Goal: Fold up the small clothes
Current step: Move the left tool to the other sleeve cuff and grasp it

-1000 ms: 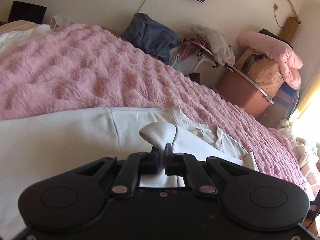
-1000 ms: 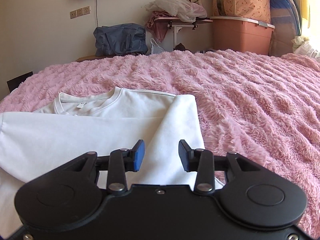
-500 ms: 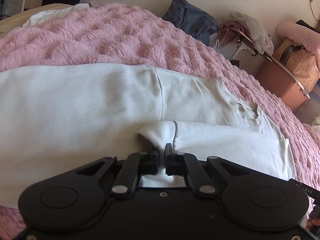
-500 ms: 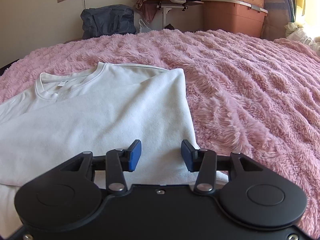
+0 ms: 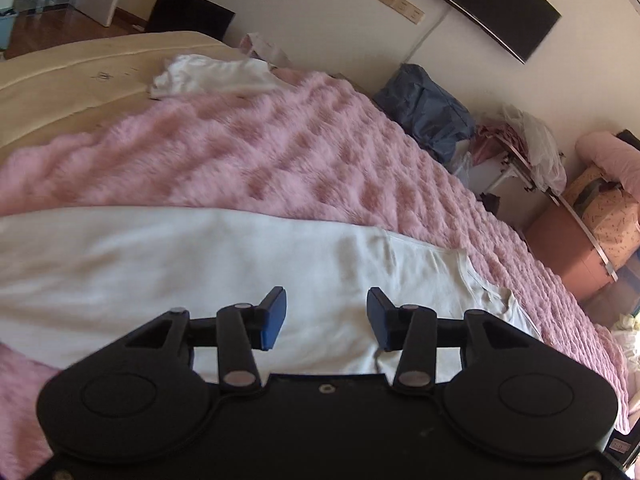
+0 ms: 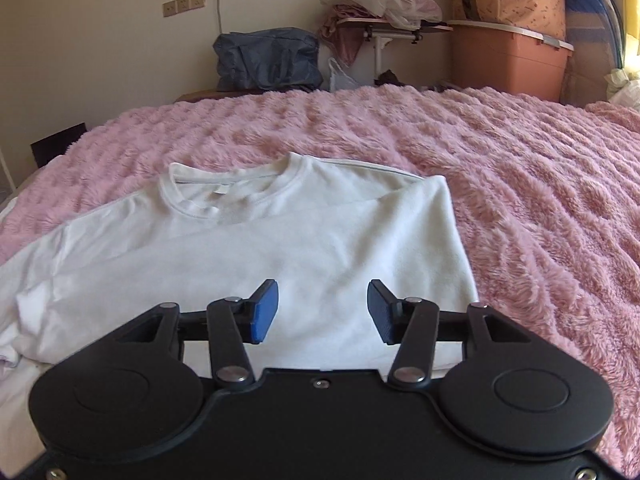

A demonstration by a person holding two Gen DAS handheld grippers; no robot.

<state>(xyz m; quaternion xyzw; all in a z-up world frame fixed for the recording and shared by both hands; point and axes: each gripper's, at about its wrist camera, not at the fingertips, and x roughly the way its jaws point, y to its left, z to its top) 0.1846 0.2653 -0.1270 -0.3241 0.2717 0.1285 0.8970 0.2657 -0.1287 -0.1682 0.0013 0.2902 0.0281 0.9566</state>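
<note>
So there's a white t-shirt (image 6: 280, 240) lying flat on the fluffy pink blanket (image 6: 520, 184) that covers the bed. From the right wrist view you can see the round neckline and the little tag inside the collar facing up, and the shirt's right side is folded in over the body, leaving a straight edge running toward the camera.

The right gripper (image 6: 322, 306) hovers over the near part of the shirt with its blue pads (image 6: 264, 312) well apart and opening wider, nothing pinched between them, just fabric underneath.

The left gripper (image 5: 326, 318) is the same deal: jaws opening, a wide gap, nothing clamped. It sits over the white cloth, which stretches off to the left in that view. The picture is kinda smeared there, so I can't really tell whether the fingertips touch the fabric or float just above it.

Other stuff around: another crumpled white garment (image 5: 208, 74) up at the far edge of the blanket where the bare beige mattress (image 5: 80, 76) shows, a dark blue bag (image 6: 268, 60) against the wall, a pink-brown storage bin (image 6: 508, 60) with bedding piled on top, and a wall-mounted TV (image 5: 488, 4).
</note>
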